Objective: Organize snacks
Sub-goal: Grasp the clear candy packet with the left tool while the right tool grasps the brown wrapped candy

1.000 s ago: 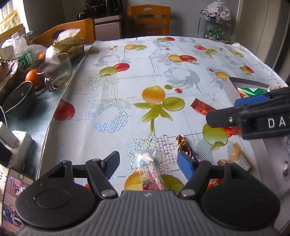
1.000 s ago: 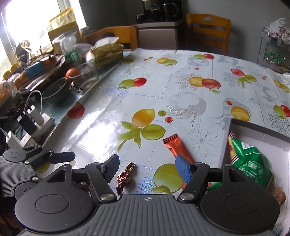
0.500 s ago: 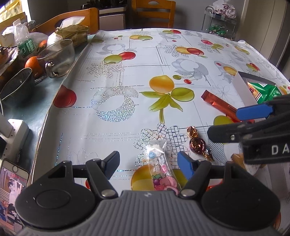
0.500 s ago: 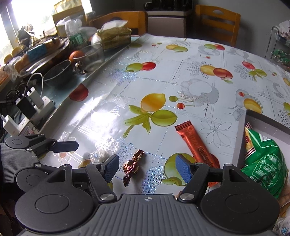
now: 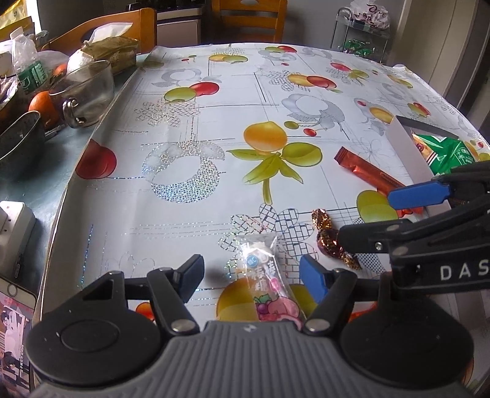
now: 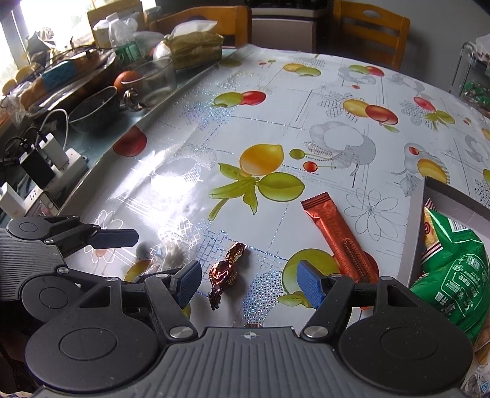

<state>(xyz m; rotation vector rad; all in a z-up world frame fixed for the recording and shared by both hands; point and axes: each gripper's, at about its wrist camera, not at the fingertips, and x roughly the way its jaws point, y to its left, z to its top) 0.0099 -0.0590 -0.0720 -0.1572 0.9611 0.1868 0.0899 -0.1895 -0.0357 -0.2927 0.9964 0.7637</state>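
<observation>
My left gripper (image 5: 251, 274) is open and low over the table, with a clear candy packet (image 5: 268, 281) lying between its fingers. My right gripper (image 6: 249, 280) is open, with a brown foil-wrapped candy (image 6: 225, 271) on the cloth between its fingers, nearer the left one. The same candy shows in the left wrist view (image 5: 329, 237), partly behind the right gripper (image 5: 376, 217). A long orange-brown snack stick (image 6: 340, 235) lies to the right. A white box (image 6: 413, 238) at the far right holds a green snack bag (image 6: 450, 272).
The fruit-print tablecloth (image 5: 214, 128) covers the table. Along the left edge stand a glass cup (image 5: 84, 91), a dark bowl (image 5: 18, 140), an orange (image 5: 41, 102), a water bottle (image 6: 122, 39), chargers (image 6: 46, 159) and a phone (image 5: 13, 330). Wooden chairs (image 6: 367, 21) stand behind.
Both grippers have moved forward and lower toward the table. The candy packet now sits deeper between the left fingers, and the foil candy sits between the right fingers. Both stay open.
</observation>
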